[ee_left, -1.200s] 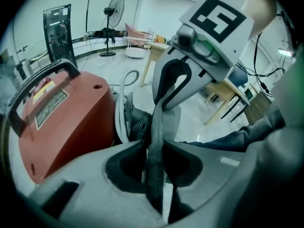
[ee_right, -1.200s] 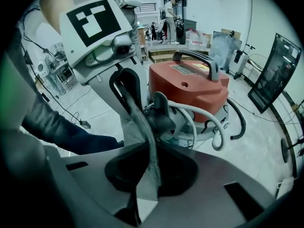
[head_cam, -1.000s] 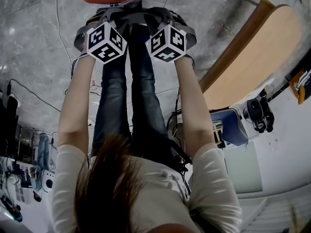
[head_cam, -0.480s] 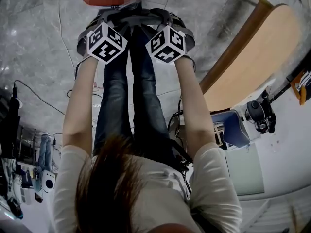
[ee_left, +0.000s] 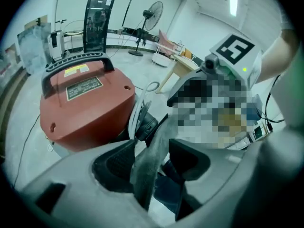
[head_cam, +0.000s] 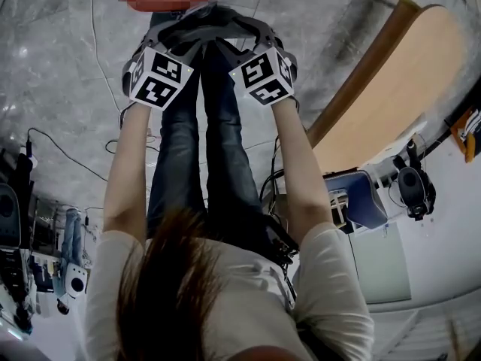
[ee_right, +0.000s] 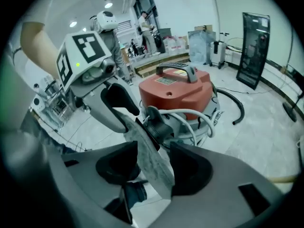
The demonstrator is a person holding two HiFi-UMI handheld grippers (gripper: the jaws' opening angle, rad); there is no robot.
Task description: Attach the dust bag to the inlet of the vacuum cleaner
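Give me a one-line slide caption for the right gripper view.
Right claw, jaws just opened, grey dust bag between them at the inlet of the red vacuum.

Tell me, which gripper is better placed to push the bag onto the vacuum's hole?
The right gripper, probably. Its view faces the black inlet head-on, red vacuum behind; the left gripper sees it sideways. Both grippers' jaws have just been opening, grey bag loose between them.
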